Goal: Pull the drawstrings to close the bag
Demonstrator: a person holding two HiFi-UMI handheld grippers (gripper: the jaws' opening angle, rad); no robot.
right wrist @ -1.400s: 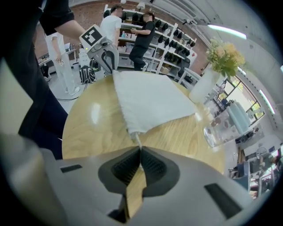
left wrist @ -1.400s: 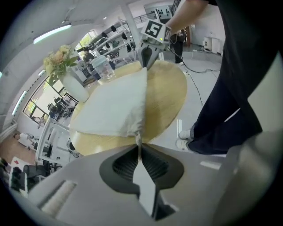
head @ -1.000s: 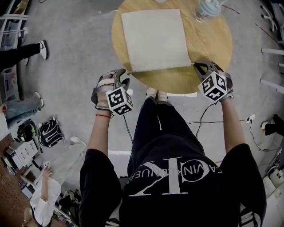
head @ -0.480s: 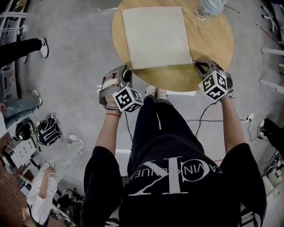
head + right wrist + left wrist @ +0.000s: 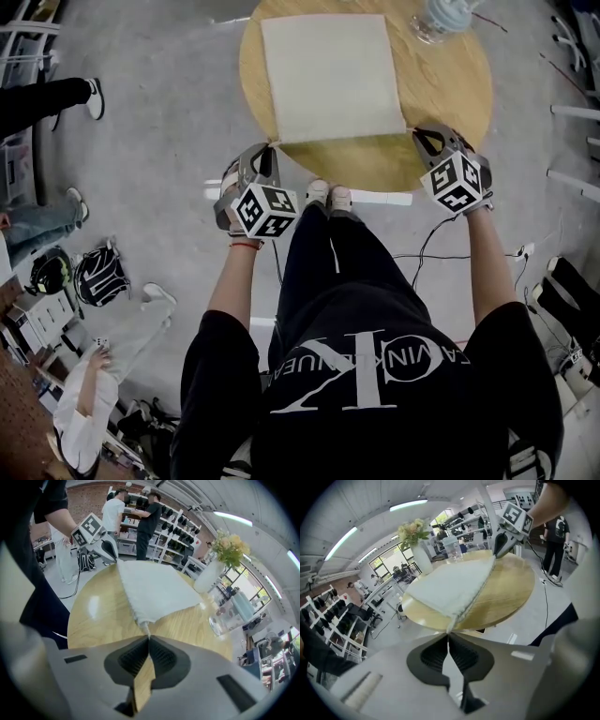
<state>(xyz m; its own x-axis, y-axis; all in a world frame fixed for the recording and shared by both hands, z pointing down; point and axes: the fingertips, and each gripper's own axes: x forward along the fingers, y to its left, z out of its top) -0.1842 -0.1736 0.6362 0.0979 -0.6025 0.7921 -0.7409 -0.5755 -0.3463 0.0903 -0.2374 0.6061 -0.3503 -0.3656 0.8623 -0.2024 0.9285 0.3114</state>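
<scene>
A flat cream drawstring bag (image 5: 330, 75) lies on the round wooden table (image 5: 445, 98), with its mouth edge toward me. My left gripper (image 5: 266, 150) is at the bag's near left corner. In the left gripper view its jaws are shut on the drawstring end (image 5: 451, 626) that comes out of the bag (image 5: 450, 585). My right gripper (image 5: 427, 139) is at the near right corner. It is shut on the other drawstring end (image 5: 146, 629) of the bag (image 5: 154, 590). Each gripper sees the other across the mouth edge: the right gripper (image 5: 502, 541) and the left gripper (image 5: 106, 546).
A clear glass jar (image 5: 439, 19) stands at the table's far right, and a vase of flowers (image 5: 212, 571) is beyond the bag. Cables (image 5: 441, 253) lie on the floor to my right. Bags (image 5: 101, 278) and people stand to the left.
My left gripper has moved right, up to the bag's near left corner, and its jaws have gone from open to shut on the drawstring. The right gripper has stayed put.
</scene>
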